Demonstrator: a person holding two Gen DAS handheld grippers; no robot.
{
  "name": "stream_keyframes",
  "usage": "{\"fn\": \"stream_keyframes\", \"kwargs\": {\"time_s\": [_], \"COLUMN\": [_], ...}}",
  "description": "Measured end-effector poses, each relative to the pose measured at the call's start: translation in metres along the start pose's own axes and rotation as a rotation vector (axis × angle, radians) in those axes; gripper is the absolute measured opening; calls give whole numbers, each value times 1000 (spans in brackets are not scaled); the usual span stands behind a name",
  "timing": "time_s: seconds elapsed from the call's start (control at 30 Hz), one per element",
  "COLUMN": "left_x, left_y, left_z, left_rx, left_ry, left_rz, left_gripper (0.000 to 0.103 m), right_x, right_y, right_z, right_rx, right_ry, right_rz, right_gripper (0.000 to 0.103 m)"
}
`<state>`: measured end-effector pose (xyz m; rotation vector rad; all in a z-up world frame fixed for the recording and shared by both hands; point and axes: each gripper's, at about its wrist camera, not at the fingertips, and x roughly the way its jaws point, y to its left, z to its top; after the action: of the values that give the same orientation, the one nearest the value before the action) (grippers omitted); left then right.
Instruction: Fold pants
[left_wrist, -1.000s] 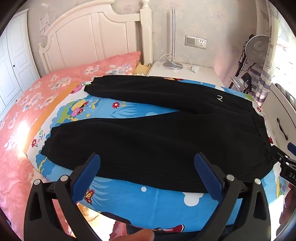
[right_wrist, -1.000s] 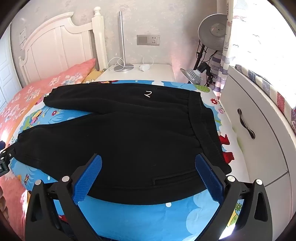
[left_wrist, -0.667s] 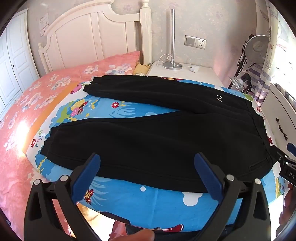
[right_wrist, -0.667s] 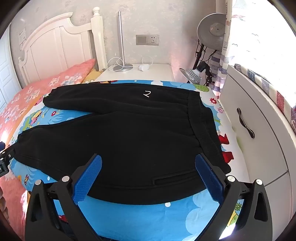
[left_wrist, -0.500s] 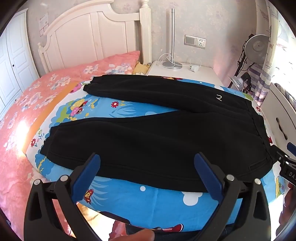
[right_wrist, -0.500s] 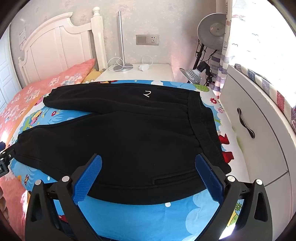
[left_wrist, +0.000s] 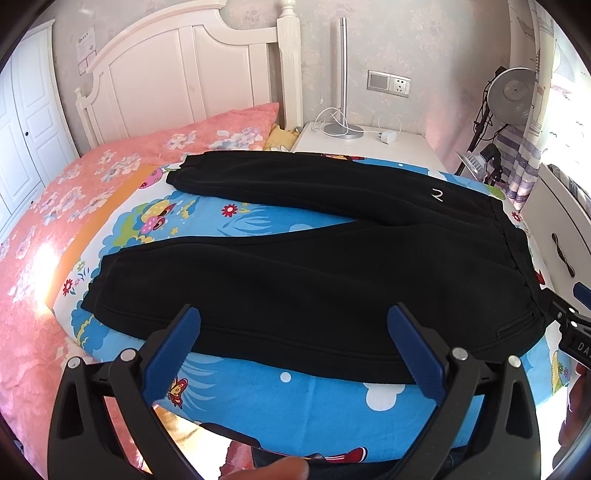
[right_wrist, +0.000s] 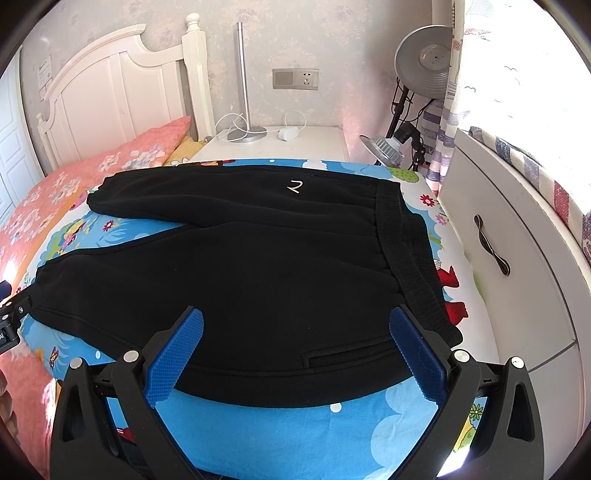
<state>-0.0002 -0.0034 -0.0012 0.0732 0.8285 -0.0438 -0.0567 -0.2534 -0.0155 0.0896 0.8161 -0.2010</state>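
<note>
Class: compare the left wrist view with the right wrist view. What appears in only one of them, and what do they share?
Only the left wrist view shows the white wardrobe doors and the near leg's cuff in full. Only the right wrist view shows the striped cushion on the white drawer unit. Both show the black pants spread flat, the bedside lamp, and an open tool: left tool, right tool.

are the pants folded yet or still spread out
Spread out. The pants lie flat on the bed, both legs splayed apart with sheet showing between them; no fold.
</note>
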Motion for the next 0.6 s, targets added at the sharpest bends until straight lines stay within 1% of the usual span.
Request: {"fn": "stream_keyframes", "kwargs": {"time_s": [0.6], "left_x": [0], "left_y": [0], "left_z": [-1], "left_rx": [2], "left_ry": [0], "left_rz": [1], "left_gripper": [101], "right_x": [0], "right_y": [-1], "right_z": [-1], "right_rx": [1], "right_ry": [2], "right_rz": [2], "right_gripper": [98]}}
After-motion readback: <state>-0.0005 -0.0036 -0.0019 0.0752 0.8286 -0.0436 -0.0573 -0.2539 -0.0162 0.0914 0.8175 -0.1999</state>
